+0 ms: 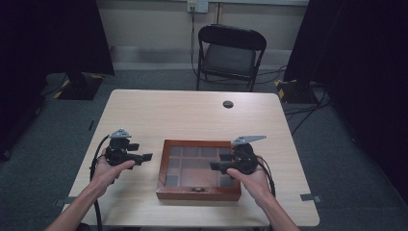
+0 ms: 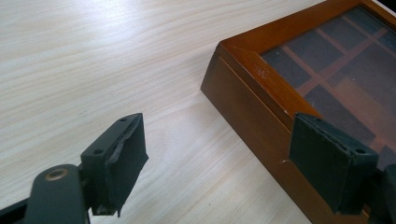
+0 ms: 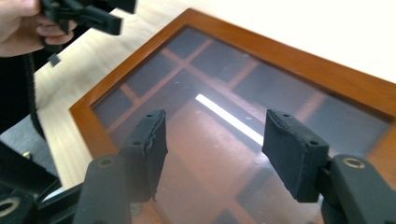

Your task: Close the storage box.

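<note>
A shallow brown wooden box (image 1: 197,193) with a glass lid lies closed on the table's near middle, and dark compartments show through the glass. My left gripper (image 1: 148,157) hovers just left of the box, jaws pointing at its left side. In the left gripper view the left gripper (image 2: 219,158) stands open, nothing between the pads, with the box's corner (image 2: 243,93) just ahead. My right gripper (image 1: 214,166) hangs over the right part of the lid. In the right gripper view the right gripper (image 3: 215,144) is open above the glass, touching nothing, and the box's frame (image 3: 299,60) runs beyond.
The light wooden table (image 1: 192,115) has a round cable hole (image 1: 228,104) near its far edge. A black folding chair (image 1: 231,50) stands behind the table. A small metal latch (image 1: 197,189) sits on the box's front wall. Dark curtains and stands flank both sides.
</note>
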